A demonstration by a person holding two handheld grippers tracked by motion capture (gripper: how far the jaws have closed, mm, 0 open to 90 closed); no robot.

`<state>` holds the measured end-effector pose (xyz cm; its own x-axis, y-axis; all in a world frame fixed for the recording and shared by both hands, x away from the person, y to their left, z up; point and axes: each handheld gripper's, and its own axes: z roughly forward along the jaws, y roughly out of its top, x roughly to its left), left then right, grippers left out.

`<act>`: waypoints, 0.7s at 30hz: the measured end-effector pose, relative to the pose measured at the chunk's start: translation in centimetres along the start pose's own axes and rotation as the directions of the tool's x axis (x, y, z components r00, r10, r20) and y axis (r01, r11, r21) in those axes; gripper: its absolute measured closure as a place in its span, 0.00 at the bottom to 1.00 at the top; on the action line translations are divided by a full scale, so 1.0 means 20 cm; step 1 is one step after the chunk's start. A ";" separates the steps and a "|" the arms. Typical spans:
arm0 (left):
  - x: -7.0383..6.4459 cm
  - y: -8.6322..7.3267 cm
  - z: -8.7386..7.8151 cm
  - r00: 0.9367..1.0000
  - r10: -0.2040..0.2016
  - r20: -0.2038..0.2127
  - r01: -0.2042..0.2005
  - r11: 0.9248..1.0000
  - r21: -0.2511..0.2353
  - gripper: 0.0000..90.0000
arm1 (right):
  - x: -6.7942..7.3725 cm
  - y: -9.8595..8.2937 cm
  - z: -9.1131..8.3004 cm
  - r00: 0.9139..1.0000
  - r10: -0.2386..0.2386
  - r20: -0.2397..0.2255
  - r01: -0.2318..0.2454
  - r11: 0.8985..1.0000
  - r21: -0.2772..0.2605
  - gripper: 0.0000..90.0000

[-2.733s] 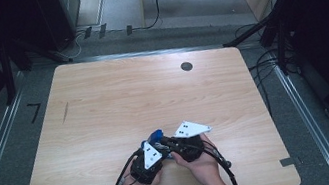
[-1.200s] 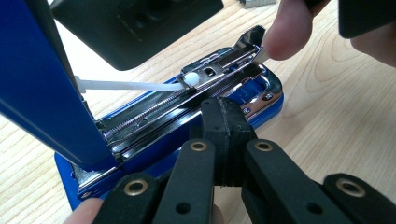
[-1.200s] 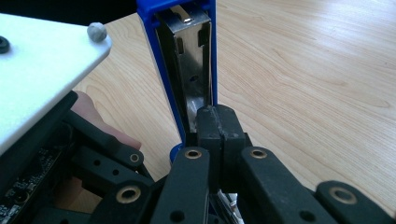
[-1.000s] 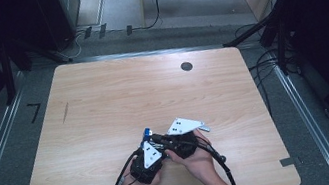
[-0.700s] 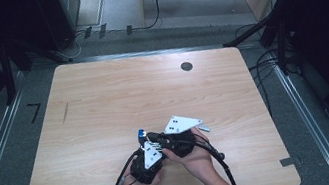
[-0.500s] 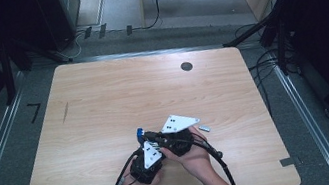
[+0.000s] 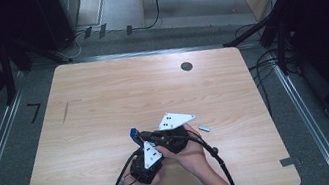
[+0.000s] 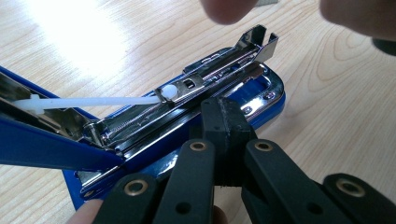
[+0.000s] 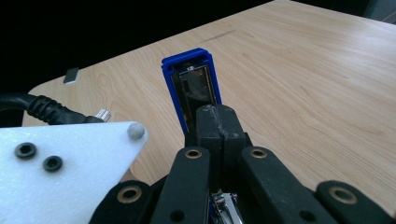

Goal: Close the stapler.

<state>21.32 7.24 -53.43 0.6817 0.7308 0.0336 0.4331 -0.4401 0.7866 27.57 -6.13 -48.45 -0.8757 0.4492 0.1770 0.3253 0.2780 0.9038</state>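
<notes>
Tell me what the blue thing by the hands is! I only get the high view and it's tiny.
Observer: A blue stapler, flipped open. The left gripper view shows its shiny metal staple channel.
Operator: Is anything inside?
Observer: A white plastic rod runs along the channel. I can't tell whether staples are loaded.
Operator: Are the grippers open?
Observer: No. The left gripper and the right gripper each have their jaws pressed together, right up against the stapler.

Light wooden table (image 7: 105,112), round dark grommet (image 7: 186,66) — small grey strip (image 7: 204,128) lying flat
</notes>
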 end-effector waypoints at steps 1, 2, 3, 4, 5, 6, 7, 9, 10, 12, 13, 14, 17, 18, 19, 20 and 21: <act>0.00 0.00 0.00 1.000 0.001 -0.001 -0.001 1.000 0.000 1.00 | 0.00 0.00 0.00 1.000 0.003 -0.008 -0.003 1.000 -0.001 1.00; 0.00 0.00 0.00 1.000 0.001 -0.001 -0.001 1.000 0.001 1.00 | -0.01 0.00 0.01 1.000 0.003 -0.015 -0.003 1.000 0.000 1.00; 0.00 0.00 0.00 1.000 0.000 0.000 0.000 1.000 0.001 1.00 | -0.02 0.00 0.02 1.000 0.005 -0.024 -0.005 1.000 0.001 1.00; 0.00 0.00 0.00 1.000 0.000 0.001 0.000 1.000 0.001 1.00 | -0.02 -0.01 0.03 0.999 0.012 -0.033 -0.012 1.000 0.001 1.00; 0.00 0.00 0.00 1.000 0.000 0.000 0.000 1.000 0.001 1.00 | -0.02 -0.01 0.03 0.999 0.014 -0.040 -0.014 1.000 0.000 1.00; 0.00 0.00 0.00 1.000 0.002 -0.001 -0.002 1.000 0.001 1.00 | -0.02 -0.01 0.04 0.999 0.014 -0.041 -0.014 1.000 0.001 1.00; 0.00 0.00 0.00 1.000 0.001 -0.002 -0.001 1.000 0.001 1.00 | -0.02 -0.01 0.05 0.999 0.008 -0.043 -0.008 1.000 0.003 1.00; 0.00 0.00 0.00 1.000 -0.004 0.001 0.004 1.000 0.000 1.00 | -0.02 0.00 0.06 0.999 0.012 -0.045 -0.012 1.000 0.008 1.00; 0.00 0.00 0.00 1.000 -0.003 0.000 0.003 1.000 0.000 1.00 | -0.03 0.00 0.07 0.999 0.011 -0.051 -0.010 1.000 0.009 1.00; 0.00 0.00 0.00 1.000 0.000 -0.003 0.000 1.000 0.000 1.00 | -0.03 0.00 0.07 0.998 0.019 -0.063 -0.018 1.000 0.020 1.00; 0.00 0.00 0.00 1.000 -0.002 -0.001 0.002 1.000 0.001 1.00 | -0.04 -0.01 0.08 0.997 0.021 -0.070 -0.019 0.999 0.027 1.00; 0.00 0.00 0.00 1.000 -0.003 -0.001 0.003 1.000 0.002 1.00 | -0.04 -0.01 0.10 0.997 0.023 -0.075 -0.020 0.999 0.040 1.00; 0.00 0.00 0.00 1.000 -0.002 -0.003 0.002 1.000 0.001 1.00 | -0.04 -0.01 0.12 0.996 0.020 -0.083 -0.015 0.998 0.059 1.00; 0.00 0.00 0.00 1.000 -0.002 -0.003 0.002 1.000 0.000 1.00 | -0.04 -0.01 0.13 0.997 0.017 -0.080 -0.012 0.998 0.067 1.00; 0.00 0.00 0.00 1.000 -0.001 -0.004 0.001 1.000 0.001 1.00 | -0.04 -0.01 0.14 0.997 0.014 -0.079 -0.008 0.997 0.072 1.00; 0.00 0.00 0.00 1.000 -0.001 -0.004 0.001 1.000 0.001 1.00 | -0.04 0.00 0.14 0.997 0.014 -0.080 -0.008 0.997 0.077 1.00; 0.00 0.00 0.00 1.000 -0.001 -0.004 0.001 1.000 0.000 1.00 | -0.04 0.00 0.15 0.997 0.012 -0.081 -0.005 0.997 0.080 1.00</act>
<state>21.31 7.27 -53.42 0.6792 0.7331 0.0354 0.4338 -0.4399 0.7863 29.29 -3.91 -49.74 -0.8979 0.3820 0.2186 0.3574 0.3430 0.8687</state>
